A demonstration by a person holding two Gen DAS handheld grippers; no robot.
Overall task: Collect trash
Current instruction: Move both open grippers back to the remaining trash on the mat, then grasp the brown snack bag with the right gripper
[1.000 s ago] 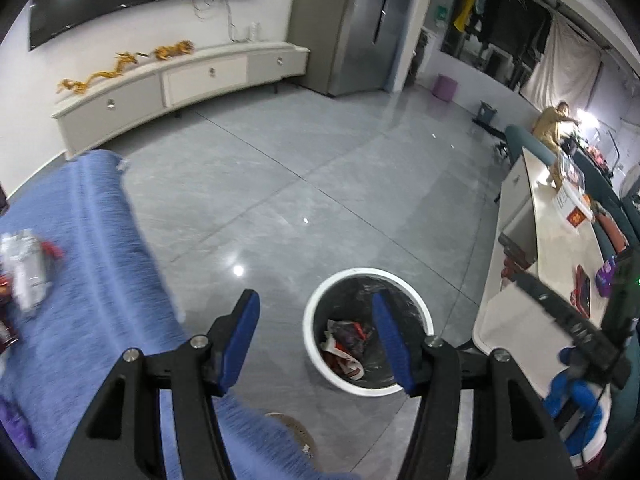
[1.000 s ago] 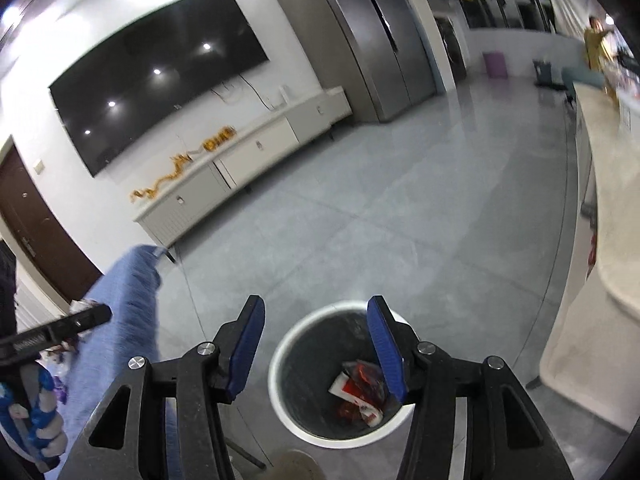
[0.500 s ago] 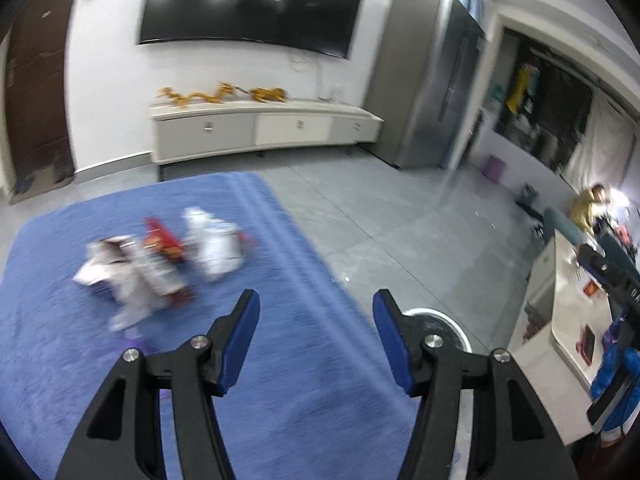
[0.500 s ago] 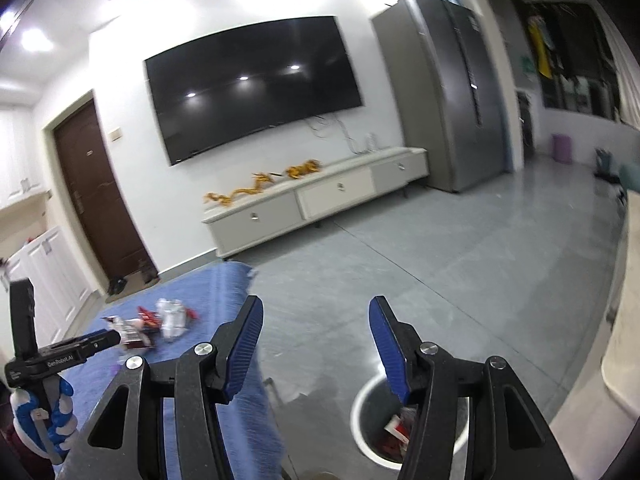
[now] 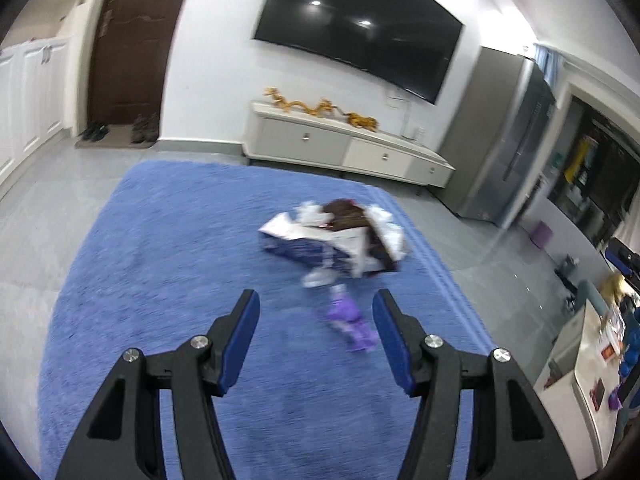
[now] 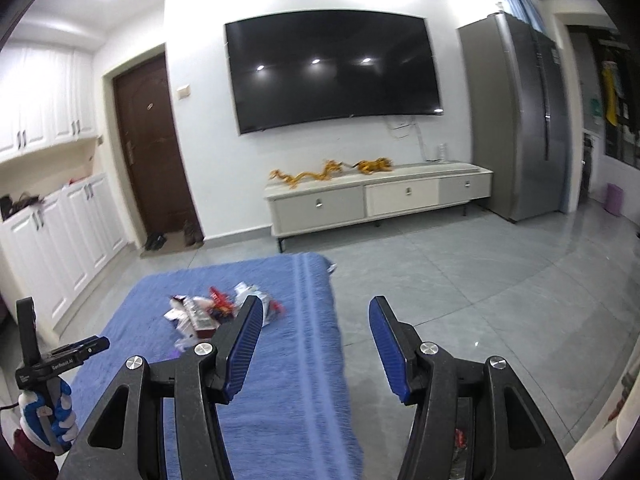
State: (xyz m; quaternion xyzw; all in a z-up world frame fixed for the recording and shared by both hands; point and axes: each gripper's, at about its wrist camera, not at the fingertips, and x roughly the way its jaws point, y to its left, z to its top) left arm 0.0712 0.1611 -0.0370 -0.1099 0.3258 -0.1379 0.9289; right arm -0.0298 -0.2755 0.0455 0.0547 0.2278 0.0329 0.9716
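A heap of crumpled wrappers [image 5: 340, 240], white, brown and blue, lies on a blue rug [image 5: 160, 264]; it is blurred. A small purple wrapper [image 5: 352, 320] lies nearer, just ahead of my left gripper [image 5: 316, 320], which is open and empty above the rug. In the right wrist view the same heap [image 6: 208, 312] sits on the rug [image 6: 312, 360], left of and beyond my right gripper [image 6: 316, 332], which is open and empty. The trash bin is out of view.
A white TV cabinet [image 6: 380, 200] stands against the far wall under a wall TV [image 6: 332, 72]. A grey fridge [image 6: 516, 120] is at the right, white cupboards [image 6: 60, 248] at the left. Grey tile floor [image 6: 460, 280] lies right of the rug.
Both grippers have swung up and left, away from the white bin and towards the rug. The trash heap has come into the middle of the left wrist view and closer. Both stay open.
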